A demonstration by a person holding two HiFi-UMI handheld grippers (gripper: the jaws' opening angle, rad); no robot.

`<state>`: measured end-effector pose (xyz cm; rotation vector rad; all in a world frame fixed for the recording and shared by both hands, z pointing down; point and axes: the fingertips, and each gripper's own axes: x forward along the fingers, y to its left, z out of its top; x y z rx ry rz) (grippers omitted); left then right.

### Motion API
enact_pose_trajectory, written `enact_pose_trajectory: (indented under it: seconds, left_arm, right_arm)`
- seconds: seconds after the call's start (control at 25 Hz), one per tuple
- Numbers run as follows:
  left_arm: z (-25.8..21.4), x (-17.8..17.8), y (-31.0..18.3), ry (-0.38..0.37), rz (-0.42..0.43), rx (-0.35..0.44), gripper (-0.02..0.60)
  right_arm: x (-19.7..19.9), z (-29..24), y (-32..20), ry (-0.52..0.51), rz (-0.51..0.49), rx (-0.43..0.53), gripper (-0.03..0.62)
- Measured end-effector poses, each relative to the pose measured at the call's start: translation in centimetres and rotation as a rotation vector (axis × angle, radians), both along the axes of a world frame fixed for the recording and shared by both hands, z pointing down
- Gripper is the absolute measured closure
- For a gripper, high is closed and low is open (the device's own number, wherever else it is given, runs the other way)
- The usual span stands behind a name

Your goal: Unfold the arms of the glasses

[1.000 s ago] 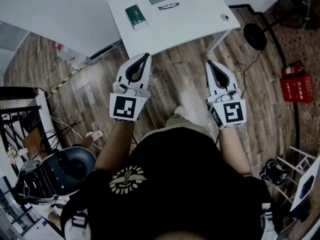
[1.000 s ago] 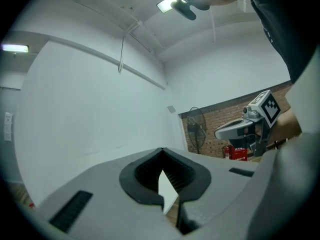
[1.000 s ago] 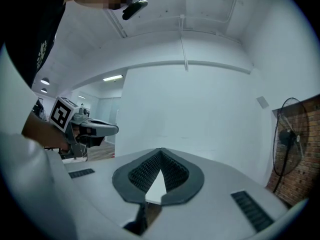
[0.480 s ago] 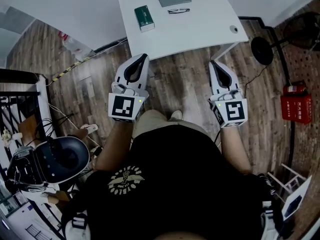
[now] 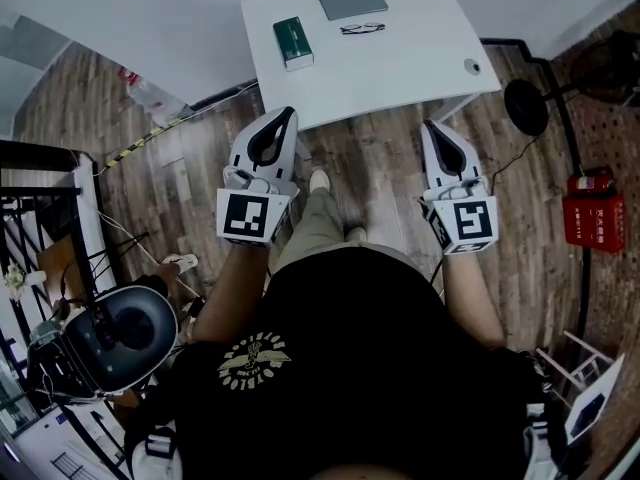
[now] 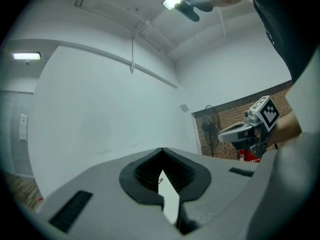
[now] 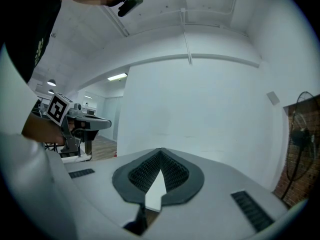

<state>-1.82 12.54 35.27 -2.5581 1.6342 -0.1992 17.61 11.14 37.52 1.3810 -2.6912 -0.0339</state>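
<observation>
The folded black glasses (image 5: 362, 29) lie on the white table (image 5: 400, 68) at the top of the head view, between a grey case (image 5: 352, 0) and the table's near edge. My left gripper (image 5: 286, 114) and right gripper (image 5: 431, 125) are held level over the wooden floor, their tips just short of the table's near edge and well apart from the glasses. Both are shut with nothing between the jaws. In the left gripper view the jaws (image 6: 161, 150) meet at the tip, as they do in the right gripper view (image 7: 161, 150); both face a white wall.
A green box (image 5: 293, 43) lies left of the glasses and a round cable hole (image 5: 472, 66) sits at the table's right corner. A fan base (image 5: 527, 106) and a red box (image 5: 592, 208) stand at the right. A black rack (image 5: 30, 198) and a round dark seat (image 5: 125, 333) are at the left.
The person has stepped toward the table, which now lies nearer the gripper tips; a leg and foot have swung forward between the grippers. Both grippers stay shut and side by side.
</observation>
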Motion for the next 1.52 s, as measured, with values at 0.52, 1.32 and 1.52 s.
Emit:
enact_pose_trajectory:
  seconds: [0.52, 1.32, 1.52]
  left_arm:
    - [-0.5, -1.1, -6.3, 0.008, 0.065, 0.018, 0.575]
    - [1.3, 0.3, -15.4, -0.007, 0.175, -0.033, 0.575]
    - [1.4, 0.8, -17.6, 0.003, 0.203, -0.040, 0.575]
  right_arm:
    - [-1.4, 0.3, -4.8, 0.000, 0.053, -0.011, 0.594]
    - [-2.0, 1.1, -12.2, -0.018, 0.108, -0.045, 0.594]
    - [-1.6, 1.1, -13.6, -0.012, 0.137, -0.052, 0.594]
